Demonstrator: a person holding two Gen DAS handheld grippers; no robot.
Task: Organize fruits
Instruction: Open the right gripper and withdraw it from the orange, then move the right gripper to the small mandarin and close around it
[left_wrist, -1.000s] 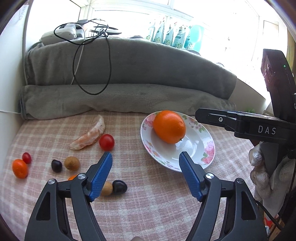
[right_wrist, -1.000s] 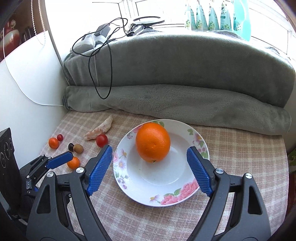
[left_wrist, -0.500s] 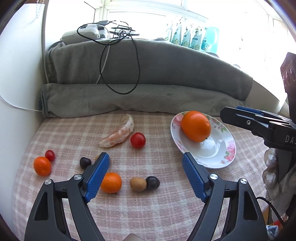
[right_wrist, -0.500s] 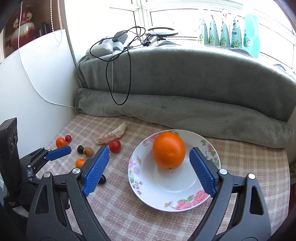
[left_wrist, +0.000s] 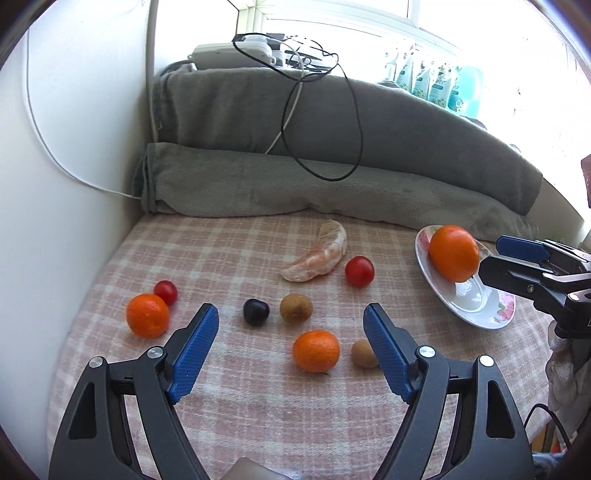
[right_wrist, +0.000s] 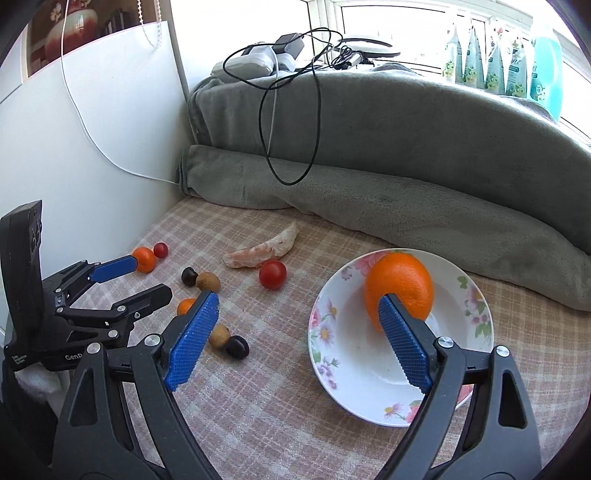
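Observation:
A large orange (right_wrist: 402, 280) lies in a white floral plate (right_wrist: 332, 332) on the checked cloth. My right gripper (right_wrist: 297, 299) hangs open over the plate's left rim, its right finger in front of the orange. Left of the plate lie loose fruits: a mandarin (left_wrist: 316, 350), a second mandarin (left_wrist: 147, 315), two tomatoes (left_wrist: 359, 271) (left_wrist: 166, 291), a dark fruit (left_wrist: 256, 312), two brown fruits (left_wrist: 296, 308) (left_wrist: 362, 353) and a peeled citrus segment (left_wrist: 317, 253). My left gripper (left_wrist: 289, 310) stands open above them, holding nothing.
A rolled grey blanket (left_wrist: 295, 192) walls off the back, with black and white cables (left_wrist: 321, 110) hanging over it. A white wall (left_wrist: 55, 184) bounds the left side. Bottles (right_wrist: 509, 62) line the window sill. A gloved hand (left_wrist: 561, 354) shows at the right.
Both views have swung left: the plate and orange slid to the right, and the loose fruits came into the middle between the left fingers. The right jaws stand slightly wider.

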